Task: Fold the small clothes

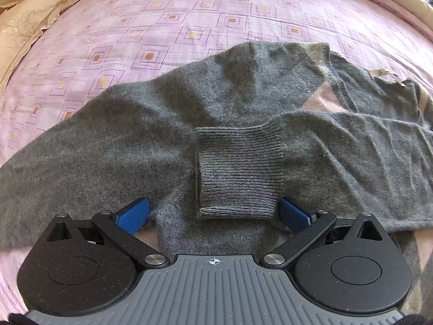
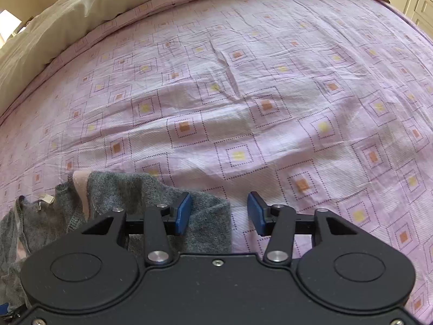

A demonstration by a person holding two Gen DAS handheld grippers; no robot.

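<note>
A grey knit sweater (image 1: 151, 135) with pink diamond patches lies spread on the pink patterned bedsheet (image 1: 189, 27). One sleeve is folded across the body, and its ribbed cuff (image 1: 238, 170) rests in the middle. My left gripper (image 1: 216, 214) hovers wide open just above the cuff's near end, its blue pads (image 1: 134, 215) on either side of it and gripping nothing. In the right wrist view the sweater's edge and neck label (image 2: 46, 198) lie at lower left. My right gripper (image 2: 219, 214) is open over the sweater's corner (image 2: 211, 224), its left pad above the knit and its right pad above the sheet.
Cream pillows (image 1: 24, 19) lie at the bed's far left. A cream quilt (image 2: 81, 8) runs along the bed's far edge. White cupboard doors (image 2: 422, 2) stand beyond the bed at right. Wrinkled pink sheet (image 2: 257, 94) stretches ahead of the right gripper.
</note>
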